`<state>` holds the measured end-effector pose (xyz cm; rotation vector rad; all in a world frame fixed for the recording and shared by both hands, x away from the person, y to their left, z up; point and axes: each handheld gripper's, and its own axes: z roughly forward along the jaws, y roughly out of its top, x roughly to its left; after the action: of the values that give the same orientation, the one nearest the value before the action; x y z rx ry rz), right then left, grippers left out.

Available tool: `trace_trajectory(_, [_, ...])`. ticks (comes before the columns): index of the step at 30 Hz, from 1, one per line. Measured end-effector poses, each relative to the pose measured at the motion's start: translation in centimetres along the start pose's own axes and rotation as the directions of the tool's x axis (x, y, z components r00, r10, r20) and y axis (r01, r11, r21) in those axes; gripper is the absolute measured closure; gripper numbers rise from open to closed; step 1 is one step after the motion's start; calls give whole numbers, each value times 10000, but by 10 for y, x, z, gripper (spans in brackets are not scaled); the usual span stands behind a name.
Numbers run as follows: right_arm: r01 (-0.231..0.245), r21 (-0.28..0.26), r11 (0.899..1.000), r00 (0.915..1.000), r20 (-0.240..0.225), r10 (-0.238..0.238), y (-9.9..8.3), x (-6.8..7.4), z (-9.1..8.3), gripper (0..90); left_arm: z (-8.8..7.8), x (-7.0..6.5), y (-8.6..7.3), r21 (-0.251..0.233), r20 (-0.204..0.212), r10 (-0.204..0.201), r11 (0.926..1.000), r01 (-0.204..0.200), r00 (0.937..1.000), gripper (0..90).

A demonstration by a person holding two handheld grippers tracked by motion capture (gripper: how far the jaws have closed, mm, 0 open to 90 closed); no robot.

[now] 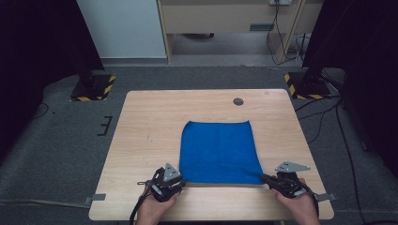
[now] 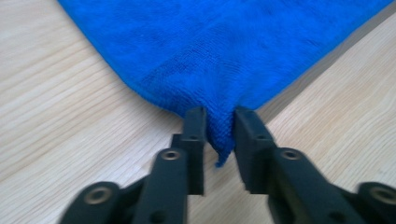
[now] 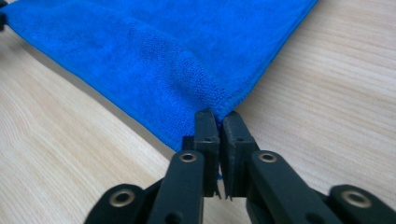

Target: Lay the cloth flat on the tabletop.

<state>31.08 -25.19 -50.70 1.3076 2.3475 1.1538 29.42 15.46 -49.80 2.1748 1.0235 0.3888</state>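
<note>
Between the two grippers, a blue cloth (image 1: 218, 152) lies flat on the wooden table (image 1: 145, 136), its near edge running from one pair of jaws to the other. At the cloth's near left corner sits the left gripper (image 1: 180, 179), held in the person's left hand (image 1: 155, 208). In the left gripper view its jaws stand a little apart, with the corner of the cloth (image 2: 219, 79) bunched up between them; the pads flank the fold, and a small gap shows on each side, so the corner sits loosely there and is not pinched. At the near right corner sits the right gripper (image 1: 263, 178), in the person's right hand (image 1: 302, 206). In the right gripper view its jaws are nearly together, clamped on the very tip of the cloth (image 3: 163, 60), whose hemmed edge runs straight into the slit between the pads. Beyond both pairs of jaws the cloth spreads away smooth. Farther off on the table, past the cloth's far edge, lies a small round grey cap (image 1: 238, 101).
</note>
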Motion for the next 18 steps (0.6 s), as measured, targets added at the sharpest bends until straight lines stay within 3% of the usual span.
trace_trajectory(8, [-100, 36, 9999, 9980, 626, 97, -4, -3, -7, 415, -8, 5, -1, -752, -528, -44, 9972, 5, 9986, 434])
trace_trajectory(12, [-100, -136, 9999, 9954, 951, 113, -3, -5, -4, 307, -2, 16, 3, -951, -668, -149, 9954, 85, 9977, 320])
trace_trajectory(16, [-32, -89, 10000, 9944, 1051, 42, -2, -4, 1, 274, 9, 23, 6, -822, -660, -403, 9960, 348, 9970, 308])
trace_trajectory(18, [-31, -40, 10000, 9934, 1148, 36, -2, -4, 2, 266, 16, 22, 6, -529, -700, -286, 9983, 249, 9971, 303])
